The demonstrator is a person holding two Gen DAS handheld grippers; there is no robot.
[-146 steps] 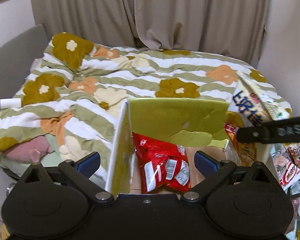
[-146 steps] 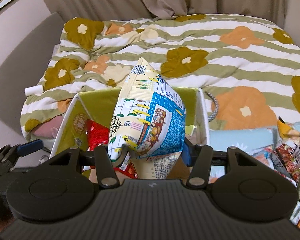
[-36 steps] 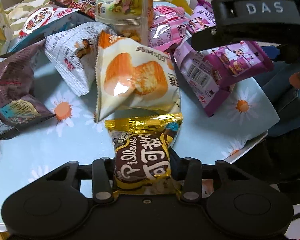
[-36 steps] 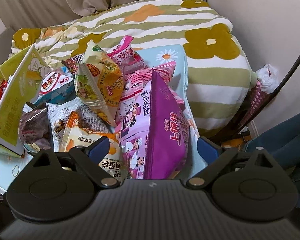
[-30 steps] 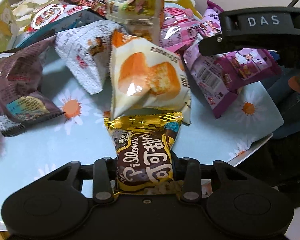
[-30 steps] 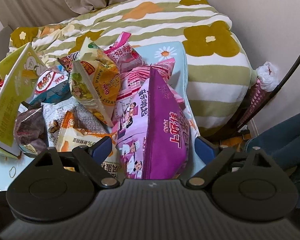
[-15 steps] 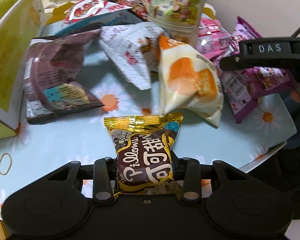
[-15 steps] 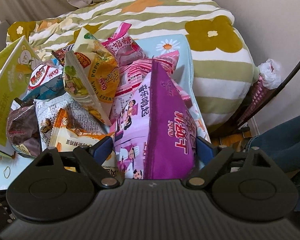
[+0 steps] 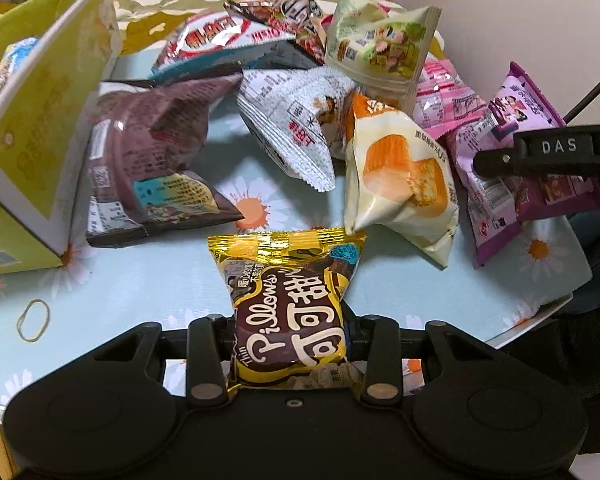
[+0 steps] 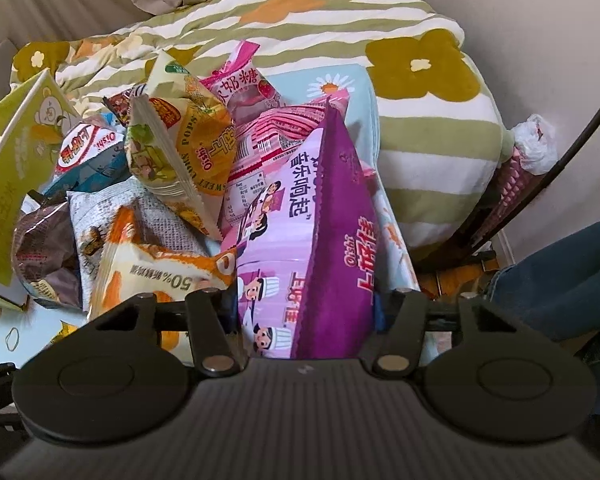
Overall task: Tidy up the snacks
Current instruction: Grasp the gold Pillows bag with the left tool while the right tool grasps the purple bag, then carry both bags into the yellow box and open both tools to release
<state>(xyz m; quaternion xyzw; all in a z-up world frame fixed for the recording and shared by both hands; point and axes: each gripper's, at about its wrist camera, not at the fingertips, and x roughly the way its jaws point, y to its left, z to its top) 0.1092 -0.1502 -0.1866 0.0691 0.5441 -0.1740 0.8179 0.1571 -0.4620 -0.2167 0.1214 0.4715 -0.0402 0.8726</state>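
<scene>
My left gripper [image 9: 289,322] is shut on a gold and brown cocoa pillow snack pack [image 9: 290,300] and holds it above the daisy-print table [image 9: 148,280]. My right gripper [image 10: 306,300] is shut on a purple snack bag [image 10: 324,240] at the right side of the snack pile; it also shows in the left wrist view [image 9: 548,152]. A yellow-green cardboard box [image 9: 32,128] stands at the left with snacks inside. Loose packs lie in a pile: a brown bag [image 9: 152,160], a white bag [image 9: 296,128], a cream and orange cake pack [image 9: 400,184].
A rubber band [image 9: 34,320] lies on the table at the front left. Pink packs [image 10: 276,140] and a yellow corn pops bag [image 10: 180,144] lie further back. A striped flowered duvet [image 10: 380,40] covers the bed behind. The table edge [image 9: 540,320] is at the right.
My left gripper has swung left with the cocoa pack, bringing the box into view. My right gripper has closed on the purple bag.
</scene>
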